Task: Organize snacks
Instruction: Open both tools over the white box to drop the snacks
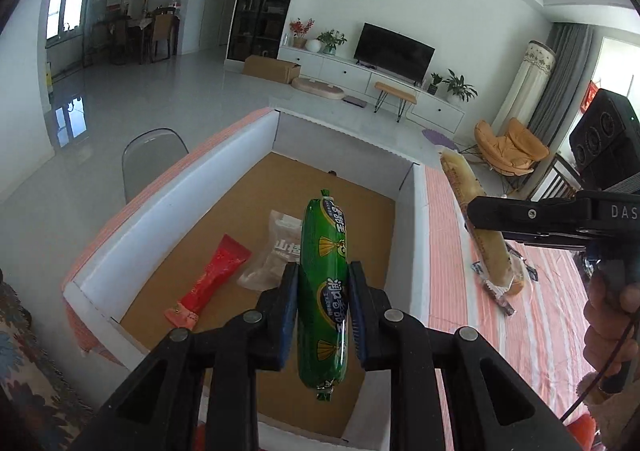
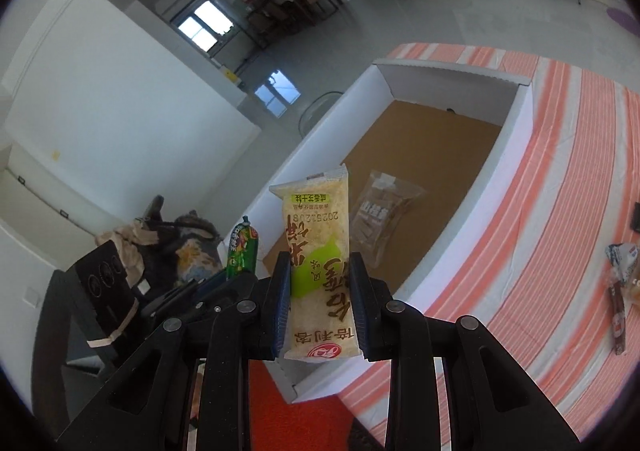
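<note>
Left gripper [image 1: 323, 315]: black plastic frame is showing triangular cut-outs behind the fingers [image 1: 286, 315], which are carrying blue ribbed pads. Round silver pivot pins are sitting on each linkage behind the fingers. Right gripper [image 2: 321, 307]: identical build. Its black body is displaying white lettering "DAS". A hand [image 1: 610, 327] is showing beside a thin dark cable.

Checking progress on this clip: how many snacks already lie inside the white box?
2: a red packet near the left wall and a clear packet beside it at mid-floor. The held green sausage covers part of the floor, so another may be hidden.
</note>
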A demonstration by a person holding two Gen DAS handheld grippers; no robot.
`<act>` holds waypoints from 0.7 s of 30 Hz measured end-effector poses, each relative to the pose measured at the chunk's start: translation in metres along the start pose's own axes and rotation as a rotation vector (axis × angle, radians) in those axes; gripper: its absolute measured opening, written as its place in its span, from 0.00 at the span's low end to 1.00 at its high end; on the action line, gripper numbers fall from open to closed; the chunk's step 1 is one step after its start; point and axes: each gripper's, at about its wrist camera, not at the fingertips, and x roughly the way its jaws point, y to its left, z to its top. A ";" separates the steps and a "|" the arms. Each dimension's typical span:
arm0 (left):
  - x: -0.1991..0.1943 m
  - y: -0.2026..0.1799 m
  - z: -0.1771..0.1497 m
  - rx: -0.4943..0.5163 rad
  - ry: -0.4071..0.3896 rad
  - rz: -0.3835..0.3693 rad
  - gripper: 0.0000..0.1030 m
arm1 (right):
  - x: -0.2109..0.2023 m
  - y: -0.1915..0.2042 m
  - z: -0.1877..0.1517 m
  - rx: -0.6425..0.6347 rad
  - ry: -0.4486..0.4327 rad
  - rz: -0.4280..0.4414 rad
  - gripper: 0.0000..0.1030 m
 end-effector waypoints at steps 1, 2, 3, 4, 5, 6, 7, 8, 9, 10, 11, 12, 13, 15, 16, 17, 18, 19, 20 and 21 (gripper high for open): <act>0.004 0.007 -0.003 0.005 0.014 0.052 0.34 | 0.009 0.005 0.000 -0.016 0.006 -0.010 0.33; 0.009 0.014 -0.007 0.004 0.026 0.092 0.57 | 0.017 0.009 0.001 -0.027 0.011 -0.029 0.43; 0.011 0.020 -0.014 -0.005 0.030 0.123 0.68 | 0.021 0.009 0.000 -0.034 0.003 -0.047 0.59; 0.011 0.024 -0.019 -0.015 0.025 0.137 0.80 | 0.021 0.004 0.000 -0.041 -0.015 -0.055 0.60; 0.009 0.026 -0.025 -0.022 0.010 0.141 0.81 | 0.016 -0.003 -0.002 -0.048 -0.031 -0.059 0.60; 0.008 0.024 -0.030 -0.021 0.003 0.139 0.81 | 0.009 -0.010 -0.006 -0.054 -0.048 -0.082 0.60; 0.008 0.019 -0.034 -0.015 0.004 0.132 0.81 | -0.008 -0.019 -0.012 -0.059 -0.071 -0.115 0.59; 0.007 0.011 -0.037 -0.009 0.005 0.117 0.81 | -0.019 -0.028 -0.016 -0.065 -0.096 -0.154 0.59; 0.006 0.003 -0.039 -0.002 0.004 0.103 0.81 | -0.033 -0.040 -0.020 -0.070 -0.122 -0.199 0.60; 0.006 -0.016 -0.041 0.010 0.003 0.082 0.81 | -0.047 -0.054 -0.024 -0.071 -0.150 -0.251 0.61; 0.006 -0.036 -0.045 0.036 0.001 0.043 0.81 | -0.061 -0.069 -0.029 -0.069 -0.178 -0.307 0.63; 0.006 -0.057 -0.038 0.052 0.003 0.021 0.81 | -0.074 -0.083 -0.037 -0.066 -0.206 -0.364 0.66; 0.008 -0.084 -0.042 0.078 0.006 -0.011 0.82 | -0.088 -0.099 -0.045 -0.062 -0.234 -0.431 0.68; 0.008 -0.135 -0.050 0.146 0.024 -0.095 0.87 | -0.114 -0.133 -0.068 -0.041 -0.277 -0.571 0.68; 0.004 -0.163 -0.053 0.176 0.036 -0.134 0.92 | -0.125 -0.151 -0.083 -0.023 -0.293 -0.641 0.68; 0.012 -0.195 -0.064 0.217 0.059 -0.189 0.96 | -0.136 -0.169 -0.100 -0.001 -0.305 -0.717 0.68; 0.022 -0.218 -0.071 0.239 0.081 -0.217 0.97 | -0.144 -0.188 -0.116 0.028 -0.309 -0.792 0.68; 0.030 -0.234 -0.080 0.256 0.103 -0.237 0.97 | -0.151 -0.206 -0.133 0.059 -0.306 -0.862 0.68; 0.046 -0.257 -0.092 0.283 0.137 -0.263 0.97 | -0.156 -0.222 -0.149 0.084 -0.298 -0.917 0.68; 0.066 -0.278 -0.106 0.314 0.173 -0.282 0.97 | -0.159 -0.238 -0.165 0.109 -0.287 -0.963 0.68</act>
